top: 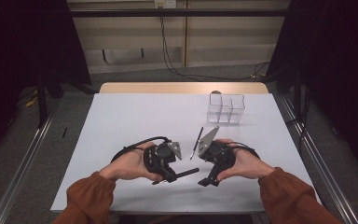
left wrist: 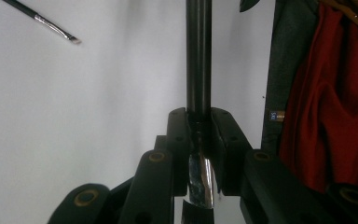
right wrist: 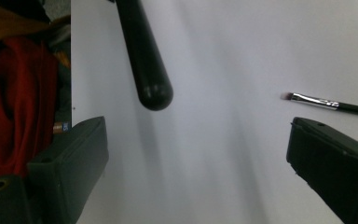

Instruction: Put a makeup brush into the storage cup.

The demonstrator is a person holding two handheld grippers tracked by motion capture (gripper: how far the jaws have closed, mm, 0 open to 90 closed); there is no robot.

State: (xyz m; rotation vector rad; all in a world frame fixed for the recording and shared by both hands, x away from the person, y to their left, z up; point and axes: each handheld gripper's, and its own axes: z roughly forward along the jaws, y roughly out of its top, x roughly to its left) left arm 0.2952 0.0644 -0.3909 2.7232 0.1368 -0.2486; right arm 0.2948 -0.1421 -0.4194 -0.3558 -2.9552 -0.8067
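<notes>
Left gripper (top: 168, 175), lower centre of the high view, is clamped tight on a makeup brush (top: 182, 174). In the left gripper view the pads pinch the shiny metal collar of that brush (left wrist: 199, 93) and the black handle runs straight up the middle of the frame. Good place to hold it: the collar looks like the stiffest part. The lacquered handle looks slick, so a grip there could let it twist. It's a light thing by the look of it, rigid along the shaft, soft only at the bristles.

Right gripper (top: 204, 181) sits just right of it, jaws spread wide with nothing between them. In the right gripper view the rounded butt of the handle (right wrist: 144, 60) hangs at upper centre, in front of the open jaws and not yet touched. My guess is a handover, and the thick end offers the most to bite on.

A second, thinner brush (top: 197, 141) lies flat on the table (top: 135, 116) at mid-frame, just above the right gripper. Slim and low like that, it'll be fiddly to pick up.

The tabletop is a smooth, pale, matte sheet. A clear plastic organizer (top: 226, 108) stands upper right, thin-walled and easy to knock over. Beyond it: dark curtains, cables along a wall, grey carpet.
</notes>
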